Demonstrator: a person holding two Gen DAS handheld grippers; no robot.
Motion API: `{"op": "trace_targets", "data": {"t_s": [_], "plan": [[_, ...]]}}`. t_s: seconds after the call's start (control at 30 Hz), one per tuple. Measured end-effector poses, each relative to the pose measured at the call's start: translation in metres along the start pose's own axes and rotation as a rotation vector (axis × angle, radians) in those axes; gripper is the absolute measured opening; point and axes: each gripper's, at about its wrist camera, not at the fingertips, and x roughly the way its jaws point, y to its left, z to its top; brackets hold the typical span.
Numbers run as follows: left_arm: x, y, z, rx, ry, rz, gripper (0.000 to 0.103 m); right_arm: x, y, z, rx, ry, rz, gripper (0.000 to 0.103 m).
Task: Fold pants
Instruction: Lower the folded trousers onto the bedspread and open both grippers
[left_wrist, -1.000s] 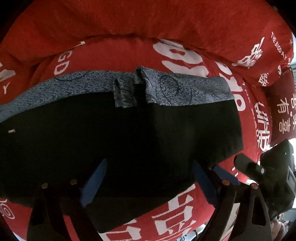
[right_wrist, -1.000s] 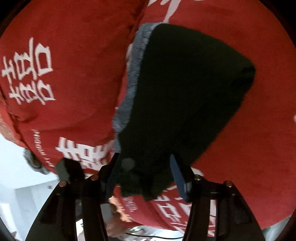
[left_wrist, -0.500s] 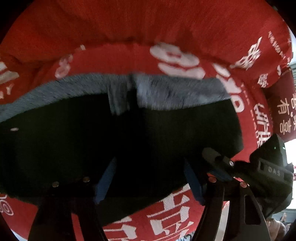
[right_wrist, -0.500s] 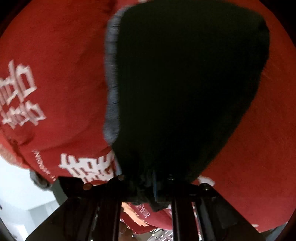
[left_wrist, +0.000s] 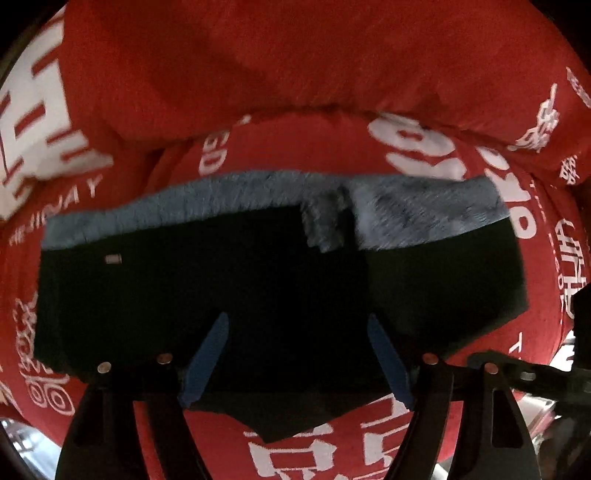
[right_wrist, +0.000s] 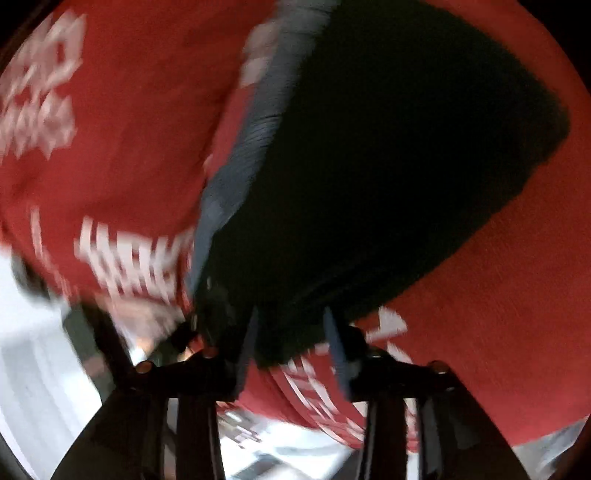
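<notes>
The black pants (left_wrist: 229, 280) with a grey-blue waistband (left_wrist: 424, 210) lie folded flat on a red sofa seat (left_wrist: 303, 144). My left gripper (left_wrist: 295, 354) is open, its blue pads low over the near edge of the pants, holding nothing. In the right wrist view the pants (right_wrist: 388, 158) rise from my right gripper (right_wrist: 291, 339). Its blue pads stand apart with the near edge of the black cloth between them; the view is blurred. The right gripper's body shows at the left wrist view's lower right edge (left_wrist: 524, 373).
The red sofa cover with white lettering rises into a back cushion (left_wrist: 295, 55) behind the pants. A red pillow (left_wrist: 569, 122) lies at the far right. The seat's front edge drops to a pale floor (right_wrist: 44, 369) just below the grippers.
My right gripper closed on the pants' edge half a second ago; its pads now stand apart again. The left gripper stayed open and shifted slightly over the pants.
</notes>
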Motion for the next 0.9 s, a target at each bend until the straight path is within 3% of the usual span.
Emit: {"op": "trace_targets", "data": {"t_s": [0.1, 0.13, 0.17, 0.2, 0.27, 0.4, 0.5, 0.6, 0.73, 0.9], "plan": [[-0.007, -0.018, 0.015, 0.021, -0.037, -0.019, 0.079, -0.04, 0.015, 0.023, -0.116, -0.11, -0.073, 0.036], [-0.006, -0.025, 0.02, 0.025, -0.042, -0.024, 0.079, -0.047, 0.017, 0.034, -0.133, -0.141, -0.107, 0.019], [-0.003, -0.033, 0.027, 0.031, -0.048, -0.029, 0.079, -0.054, 0.015, 0.045, -0.138, -0.169, -0.146, 0.012], [0.0, -0.04, 0.033, 0.032, -0.052, -0.032, 0.079, -0.057, 0.015, 0.06, -0.136, -0.193, -0.184, 0.012], [0.011, -0.056, 0.045, 0.032, -0.062, -0.051, 0.095, -0.055, 0.012, 0.09, -0.155, -0.221, -0.252, 0.012], [0.036, -0.074, 0.053, 0.058, -0.078, 0.02, 0.095, -0.019, 0.025, 0.127, -0.244, -0.194, -0.348, 0.012], [0.062, -0.063, 0.043, 0.041, -0.01, 0.121, 0.095, -0.003, 0.012, 0.132, -0.25, -0.164, -0.37, 0.011], [0.067, -0.039, 0.026, -0.043, 0.016, 0.054, 0.095, 0.01, 0.015, 0.121, -0.262, -0.155, -0.349, 0.012], [0.048, -0.026, 0.013, -0.028, 0.016, 0.108, 0.095, 0.034, 0.031, 0.101, -0.332, -0.086, -0.348, 0.012], [0.02, 0.003, -0.006, -0.08, 0.0, 0.141, 0.095, 0.07, 0.061, 0.089, -0.383, 0.009, -0.259, 0.012]]}}
